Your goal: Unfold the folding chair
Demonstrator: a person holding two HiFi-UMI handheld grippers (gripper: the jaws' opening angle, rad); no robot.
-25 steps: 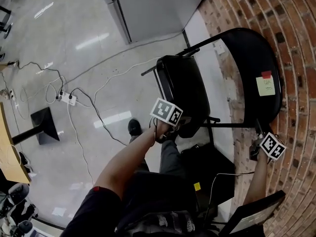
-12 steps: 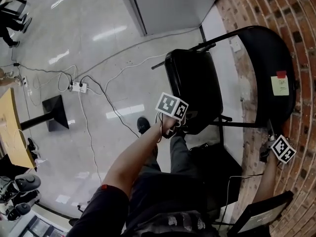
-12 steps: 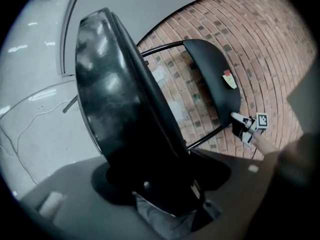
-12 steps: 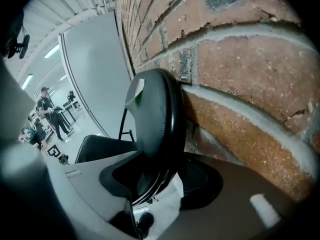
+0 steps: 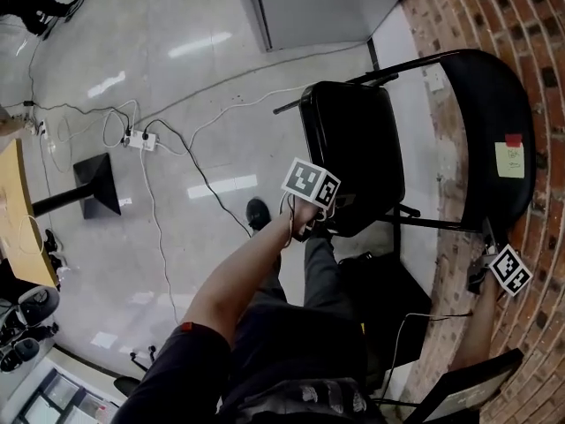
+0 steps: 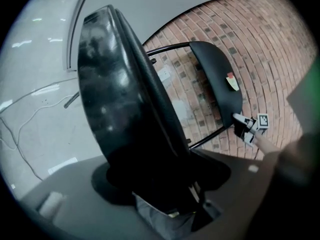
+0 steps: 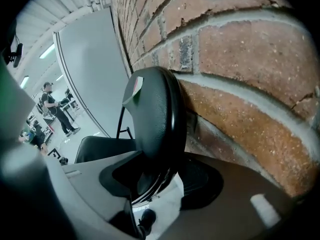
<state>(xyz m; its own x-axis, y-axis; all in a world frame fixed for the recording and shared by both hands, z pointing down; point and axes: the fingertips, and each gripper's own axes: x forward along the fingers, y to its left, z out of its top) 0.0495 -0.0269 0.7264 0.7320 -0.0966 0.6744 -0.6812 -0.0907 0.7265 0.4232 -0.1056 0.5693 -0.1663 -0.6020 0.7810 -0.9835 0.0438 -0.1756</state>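
The left gripper [image 5: 320,228] is clamped on the near edge of the glossy, padded black seat [image 5: 353,148]. The right gripper [image 5: 484,268] is closed on the rim of the rounded backrest [image 5: 481,104]. The chair [image 5: 468,184] is stood, seat lowered, against a rough brick wall [image 5: 530,25].

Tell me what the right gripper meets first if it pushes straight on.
The right gripper meets the chair's backrest at once: its padded edge looks gripped between the fingers. The brick wall stands just behind.
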